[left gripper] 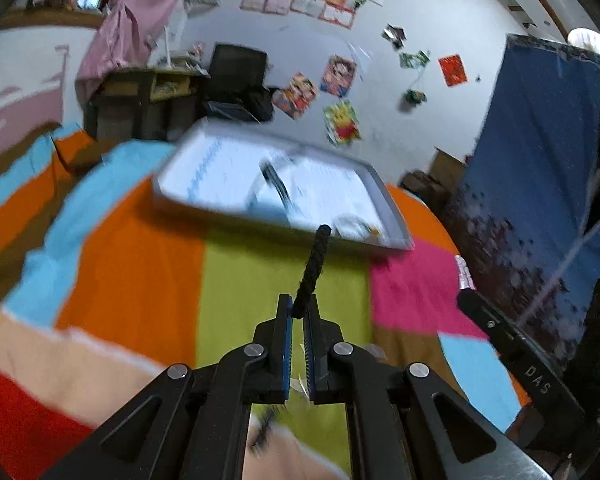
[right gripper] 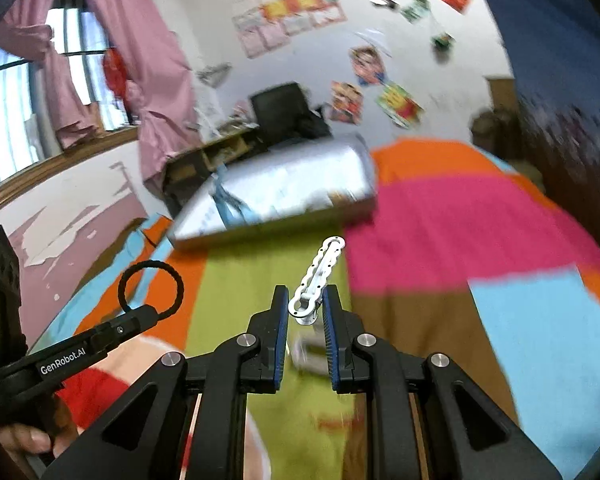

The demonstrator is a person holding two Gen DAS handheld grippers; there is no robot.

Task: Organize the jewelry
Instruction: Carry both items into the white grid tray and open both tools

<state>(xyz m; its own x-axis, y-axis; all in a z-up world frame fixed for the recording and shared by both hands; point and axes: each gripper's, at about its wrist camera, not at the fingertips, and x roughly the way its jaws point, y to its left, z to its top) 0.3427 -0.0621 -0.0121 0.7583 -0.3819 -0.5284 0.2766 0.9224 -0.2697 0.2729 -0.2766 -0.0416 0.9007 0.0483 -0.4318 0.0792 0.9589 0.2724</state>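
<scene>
- Left gripper has its jaws pressed together on one black hair tie, pinched at one point of the loop so the rest stands free. In the right wrist view it reads plainly as a full ring.
- Right gripper is pinching one white hair clip by its hinge end. The long toothed part points forward, clear of the pads, which looks like a sensible hold for setting it down tip first.
- Both pieces are in the air above the green stripe of the patchwork blanket, touching nothing below.
- Ahead, one grey tray rests toward the blanket's far edge, over the orange and green patches. It is my guess for the drop-off, since both grippers point toward it.
- Inside the tray the blur hides a lot: a dark item and something pale blue are there, but I cannot count or name them.
- Count so far: two grippers, one tie, one clip, one tray.
- A hand shows at the lower left of the right wrist view, wrapped round the left gripper's handle.
</scene>
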